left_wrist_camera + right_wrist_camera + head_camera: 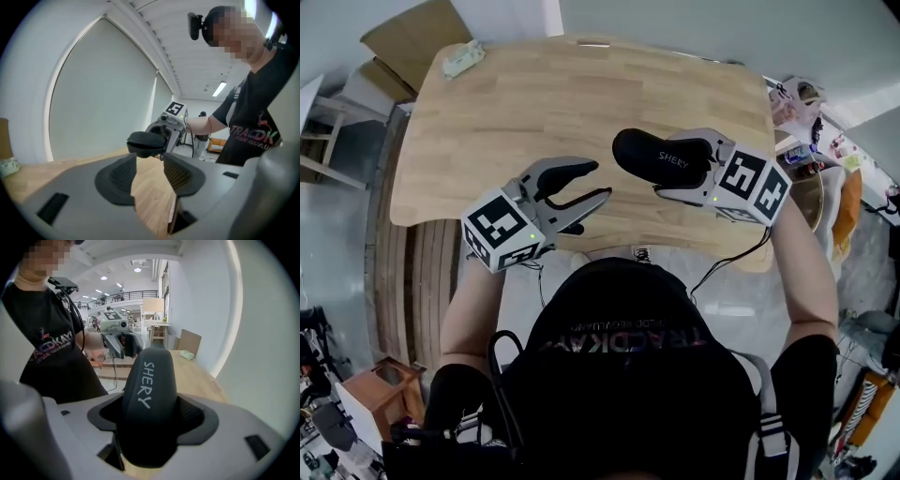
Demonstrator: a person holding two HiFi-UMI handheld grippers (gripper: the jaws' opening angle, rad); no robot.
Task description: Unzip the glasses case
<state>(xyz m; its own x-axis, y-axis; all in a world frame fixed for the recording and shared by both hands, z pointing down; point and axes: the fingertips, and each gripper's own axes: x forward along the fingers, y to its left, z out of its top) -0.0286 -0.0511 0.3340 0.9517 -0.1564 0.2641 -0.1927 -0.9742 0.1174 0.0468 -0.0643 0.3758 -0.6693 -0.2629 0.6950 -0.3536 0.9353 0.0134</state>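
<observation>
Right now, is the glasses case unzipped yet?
Done: the right tongs grip the black glasses case and hold it up over the table. In hand: the left tongs are open and empty, near the case but not touching it. Left: the case looks shut, so all the unzipping. I can't make out the zip pull.

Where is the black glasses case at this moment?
In the head view, the glasses case sits right of centre, clamped in the right tool above the wooden table, its free end toward the open left tool.
</observation>
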